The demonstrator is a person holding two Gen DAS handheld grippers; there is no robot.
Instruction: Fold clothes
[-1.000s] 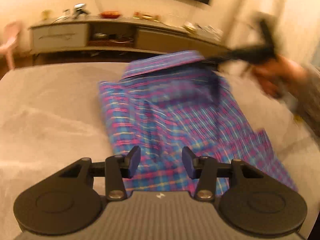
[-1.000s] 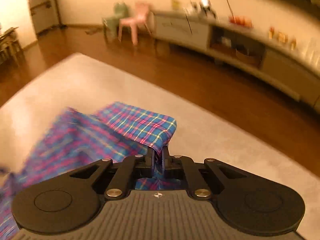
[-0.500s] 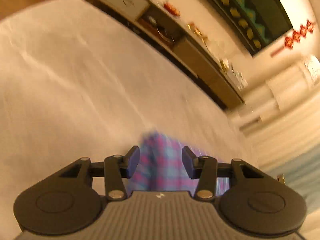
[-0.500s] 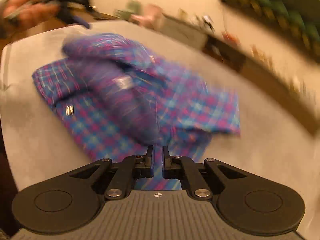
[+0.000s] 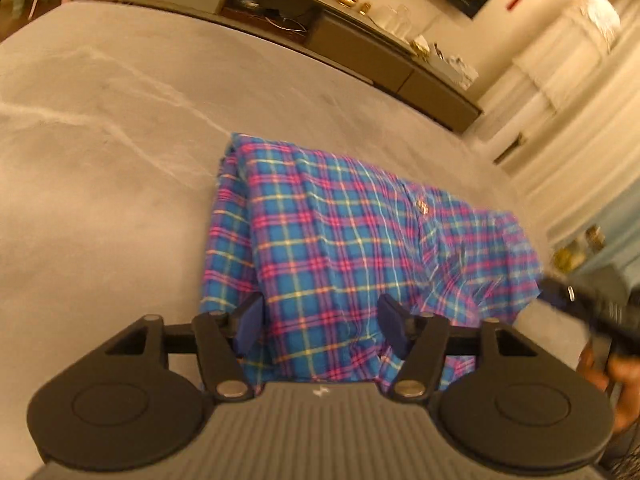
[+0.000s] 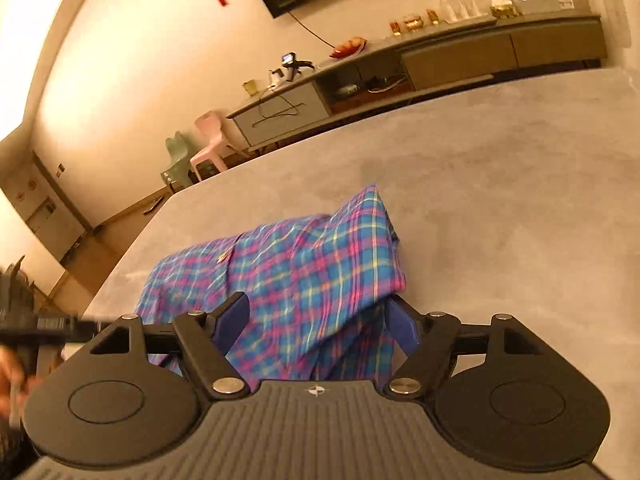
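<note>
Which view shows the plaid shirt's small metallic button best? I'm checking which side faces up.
The left wrist view: the plaid shirt lies flat and sharp, and the button stands clear on top. In the right wrist view the shirt is blurrier and partly behind the open right gripper; the button is only a faint glint.

One plaid shirt on grey surface. Two grippers: left, right. Two plastic chairs: pink, green.

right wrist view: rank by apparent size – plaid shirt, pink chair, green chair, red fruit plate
1. plaid shirt, by far, though nearest the camera.
2. pink chair.
3. green chair, partly hidden, so close to the pink.
4. red fruit plate.
</note>
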